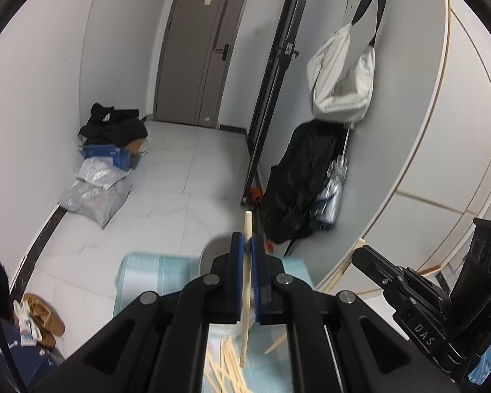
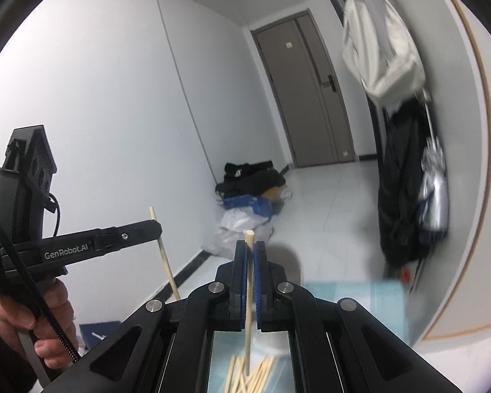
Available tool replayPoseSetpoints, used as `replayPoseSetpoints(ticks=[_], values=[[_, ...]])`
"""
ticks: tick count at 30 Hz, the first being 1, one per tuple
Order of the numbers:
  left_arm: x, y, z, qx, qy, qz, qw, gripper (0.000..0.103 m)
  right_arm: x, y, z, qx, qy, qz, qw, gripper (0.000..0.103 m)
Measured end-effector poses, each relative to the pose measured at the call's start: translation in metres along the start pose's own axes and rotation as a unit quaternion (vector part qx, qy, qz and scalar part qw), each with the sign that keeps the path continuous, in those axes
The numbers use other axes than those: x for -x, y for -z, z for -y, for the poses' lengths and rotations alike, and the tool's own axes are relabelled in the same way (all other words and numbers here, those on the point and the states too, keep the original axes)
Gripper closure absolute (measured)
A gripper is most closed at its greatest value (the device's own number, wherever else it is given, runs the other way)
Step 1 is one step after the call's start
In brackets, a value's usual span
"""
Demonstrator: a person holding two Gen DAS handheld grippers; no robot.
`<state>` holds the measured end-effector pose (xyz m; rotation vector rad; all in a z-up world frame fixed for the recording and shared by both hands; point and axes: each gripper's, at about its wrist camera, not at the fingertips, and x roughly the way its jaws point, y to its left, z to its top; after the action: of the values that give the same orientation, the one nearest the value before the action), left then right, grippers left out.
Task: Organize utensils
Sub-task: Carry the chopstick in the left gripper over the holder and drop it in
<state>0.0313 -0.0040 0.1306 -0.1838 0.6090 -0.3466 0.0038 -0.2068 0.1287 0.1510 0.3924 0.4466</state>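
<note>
Loose chopsticks (image 2: 245, 376) lie heaped on the pale blue table (image 1: 140, 268) below me. Each hand-held gripper, left (image 1: 247, 245) and right (image 2: 249, 249), is clamped on one upright chopstick, lifted above the heap.

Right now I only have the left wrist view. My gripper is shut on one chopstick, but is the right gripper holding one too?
Observer: Yes. The right gripper is shut on a chopstick that stands upright between its pads.
Operator: Does that stick poke out past the fingertips?
Observer: Yes, a short tip sticks out beyond them.
Operator: What lies under the right gripper?
Observer: A loose pile of chopsticks on a light blue cloth.
Operator: Can you see who holds my left gripper?
Observer: A bare hand grips its handle; the left gripper is shut on its chopstick.
</note>
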Motion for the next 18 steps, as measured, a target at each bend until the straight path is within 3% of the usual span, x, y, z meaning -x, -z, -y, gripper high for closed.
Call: replayPoseSetpoints(ticks=[9,18], values=[[-0.032,-0.058,-0.009,-0.006,0.006,0.023,0.9997,0.102,-0.048,-0.073,0.006,0.042,-0.004,0.019,0.999,0.1],[-0.077,-0.062,-0.024,-0.014,-0.007,0.023,0.9996,0.102,-0.106,-0.088,0.018,0.075,0.002,0.011,0.997,0.1]])
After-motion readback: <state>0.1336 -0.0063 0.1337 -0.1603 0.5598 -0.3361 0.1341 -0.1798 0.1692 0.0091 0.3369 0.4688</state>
